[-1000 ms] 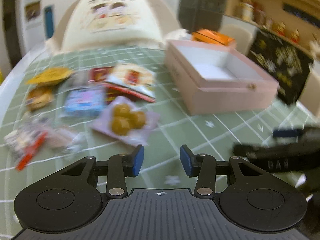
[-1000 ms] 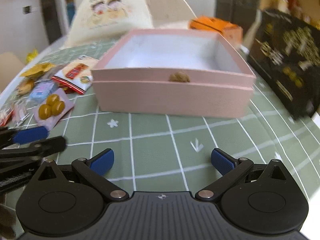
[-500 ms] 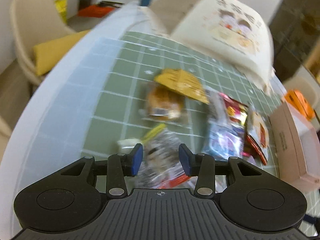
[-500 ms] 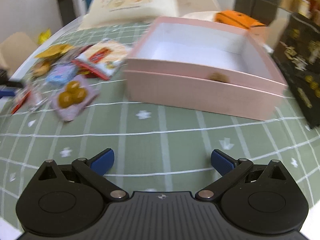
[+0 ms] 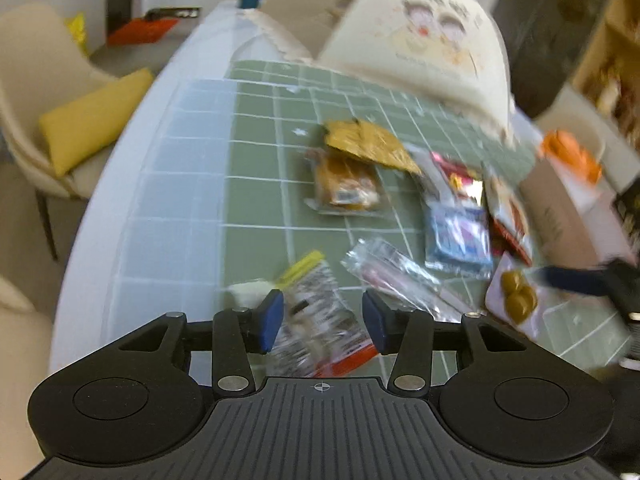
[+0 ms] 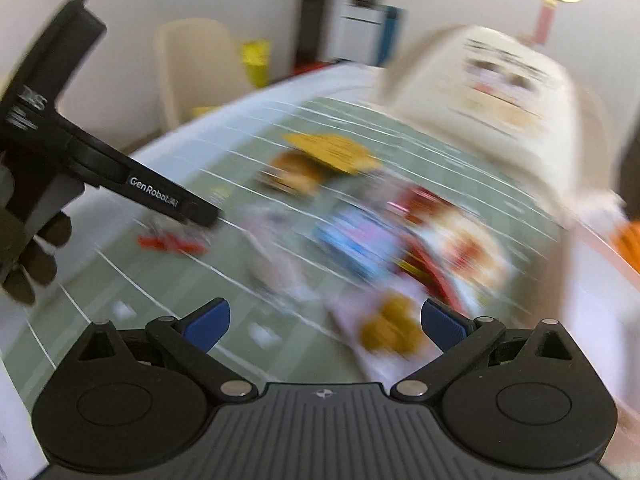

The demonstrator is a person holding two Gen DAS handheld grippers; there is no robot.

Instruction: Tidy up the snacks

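Observation:
Several snack packets lie on the green checked cloth. My left gripper hovers low over a black-and-white packet with red and yellow ends. Its jaws are opening, with the packet between the pads and neither pad pressing on it. Beyond lie a clear pink packet, a blue packet, a bun packet and a yellow packet. My right gripper is wide open above a pink packet of brown balls, in a view blurred by motion. The pink box stands at the right.
A cream cushion with a cartoon print stands at the back of the table. The table's pale edge runs along the left, with a chair and yellow pillow beyond. An orange box sits behind the pink box.
Both grippers swung left from the pink box towards the snack pile. The left came over the black-and-white packet and its jaws widened a little. The right rolled, still wide open.

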